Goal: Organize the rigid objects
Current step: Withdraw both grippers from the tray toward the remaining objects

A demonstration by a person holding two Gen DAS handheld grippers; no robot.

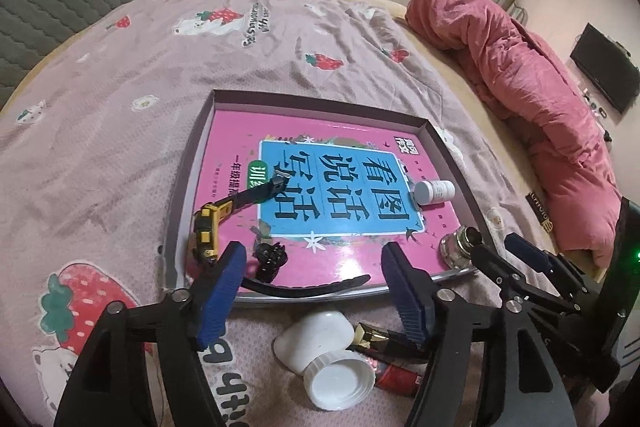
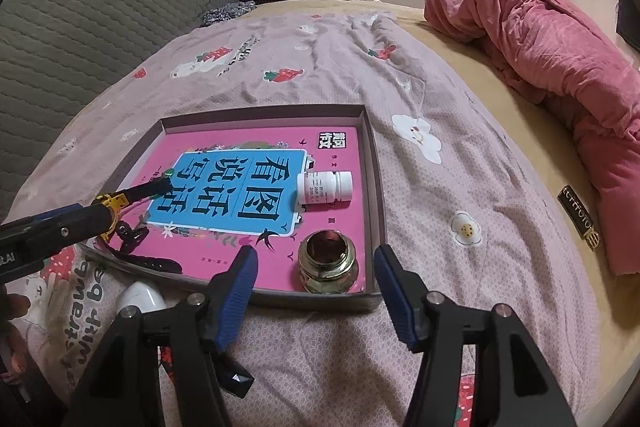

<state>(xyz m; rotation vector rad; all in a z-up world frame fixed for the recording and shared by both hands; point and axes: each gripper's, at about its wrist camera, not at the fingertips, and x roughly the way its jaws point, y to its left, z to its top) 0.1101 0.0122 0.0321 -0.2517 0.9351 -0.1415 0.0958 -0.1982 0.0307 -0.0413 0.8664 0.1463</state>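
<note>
Nearest the left gripper (image 1: 312, 291), a white plastic bottle (image 1: 316, 341) lies on the bedsheet, still outside the shallow grey box (image 1: 424, 125). Both grippers gape empty; the right gripper (image 2: 314, 291) hovers by a brass nut (image 2: 329, 267) inside. Judging by its low walls, entry looks easy, with free space mid-box.
</note>
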